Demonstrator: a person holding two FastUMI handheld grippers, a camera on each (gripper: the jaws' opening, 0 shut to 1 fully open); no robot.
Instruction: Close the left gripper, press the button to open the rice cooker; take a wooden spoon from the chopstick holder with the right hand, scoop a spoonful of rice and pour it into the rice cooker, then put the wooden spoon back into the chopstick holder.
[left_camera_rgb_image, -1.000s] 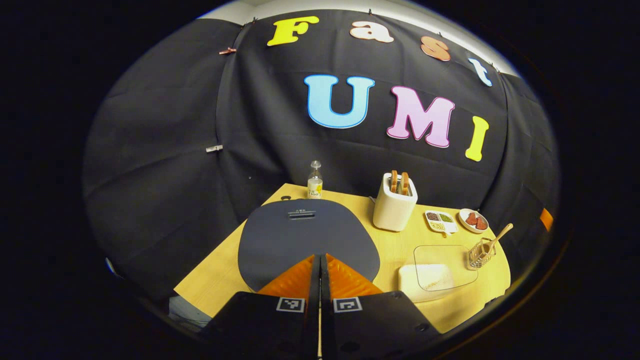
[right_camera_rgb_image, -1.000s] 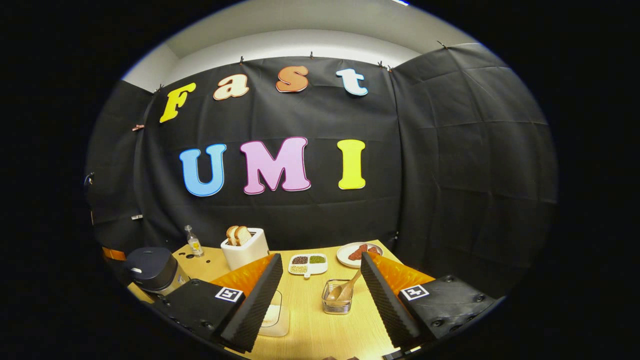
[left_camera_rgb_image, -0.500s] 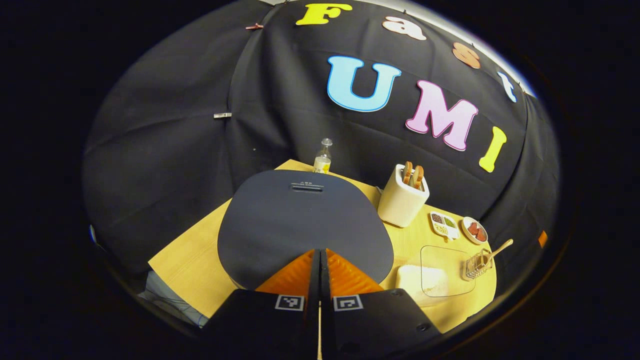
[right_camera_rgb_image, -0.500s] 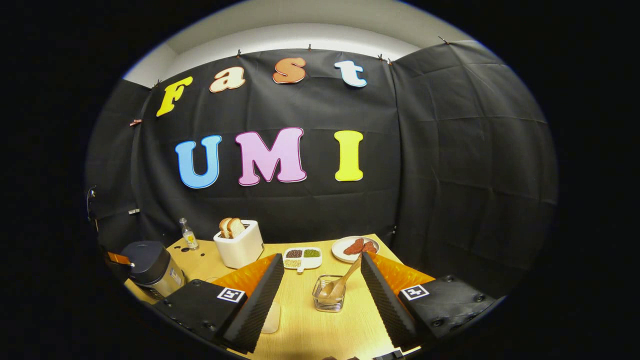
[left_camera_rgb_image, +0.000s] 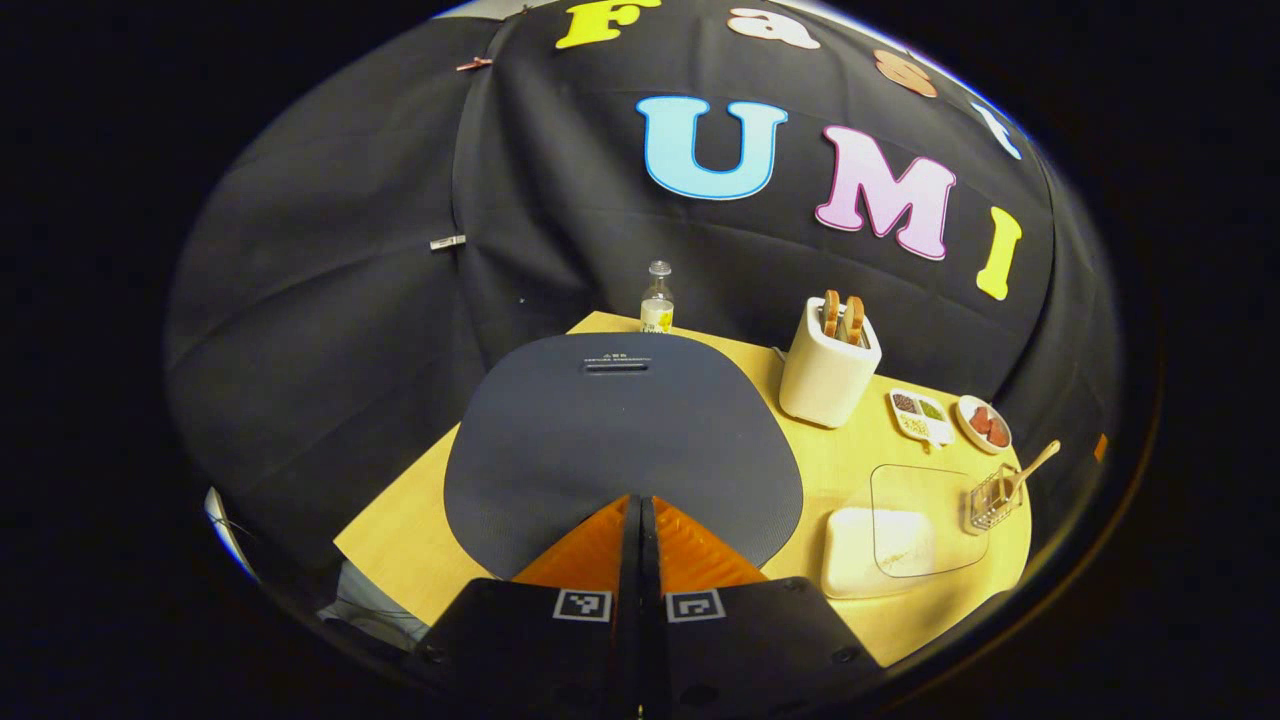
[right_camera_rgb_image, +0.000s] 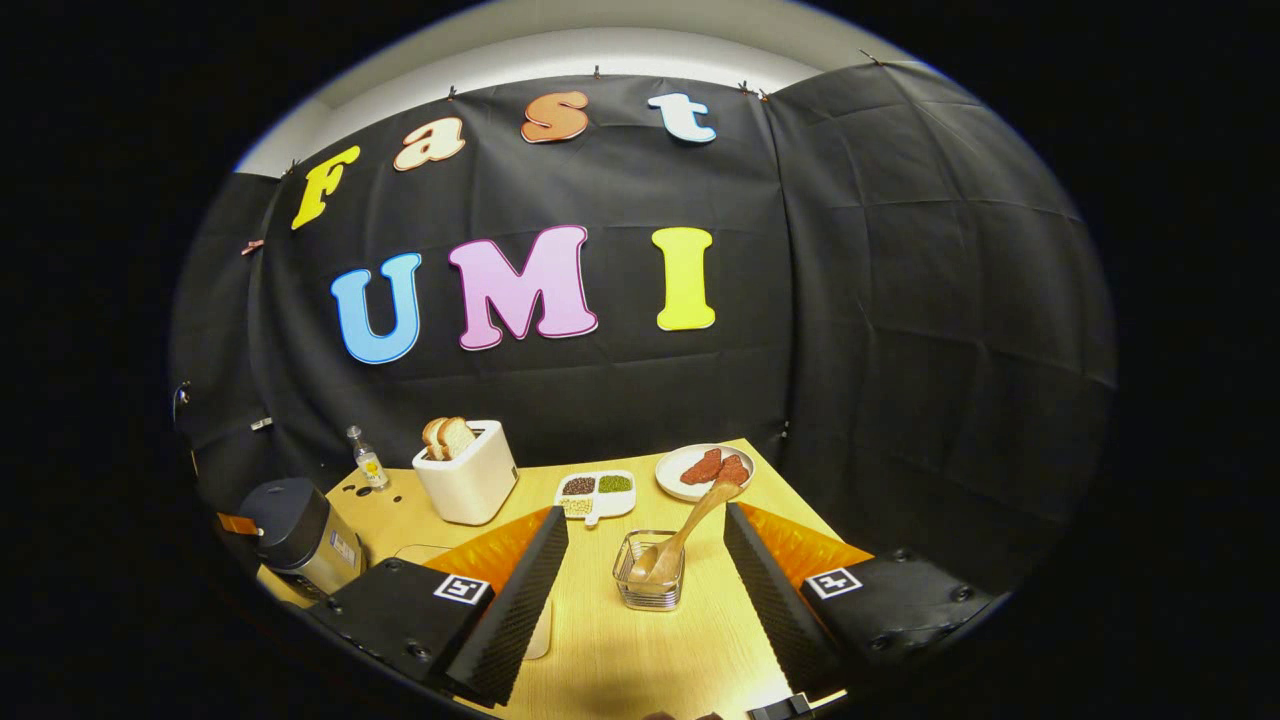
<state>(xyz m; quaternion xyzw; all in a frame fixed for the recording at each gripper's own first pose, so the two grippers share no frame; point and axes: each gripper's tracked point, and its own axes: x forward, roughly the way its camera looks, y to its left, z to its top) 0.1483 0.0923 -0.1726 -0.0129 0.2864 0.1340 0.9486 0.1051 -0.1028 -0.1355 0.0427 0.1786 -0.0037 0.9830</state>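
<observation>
The dark rice cooker (left_camera_rgb_image: 620, 440) has its lid down, and my left gripper (left_camera_rgb_image: 640, 505) is shut with its tips at the lid's near edge. The cooker (right_camera_rgb_image: 295, 535) also stands at the table's left edge in the right gripper view, with the left gripper (right_camera_rgb_image: 238, 523) beside it. A wooden spoon (right_camera_rgb_image: 685, 530) leans in the clear chopstick holder (right_camera_rgb_image: 648, 585). My right gripper (right_camera_rgb_image: 645, 540) is open, its fingers either side of the holder and short of it. In the left gripper view, the spoon (left_camera_rgb_image: 1030, 468) and holder (left_camera_rgb_image: 990, 505) sit at the far right. A white rice tray (left_camera_rgb_image: 880, 545) lies under a clear lid.
A white toaster (right_camera_rgb_image: 465, 480) with bread, a small bottle (right_camera_rgb_image: 368, 465), a divided dish of beans (right_camera_rgb_image: 595, 492) and a plate of red slices (right_camera_rgb_image: 705, 470) stand along the back of the wooden table (right_camera_rgb_image: 640, 660). The black cloth wall closes in behind.
My left gripper moved in over the cooker lid and stays shut. My right gripper advanced toward the chopstick holder, which now sits nearer between its open fingers.
</observation>
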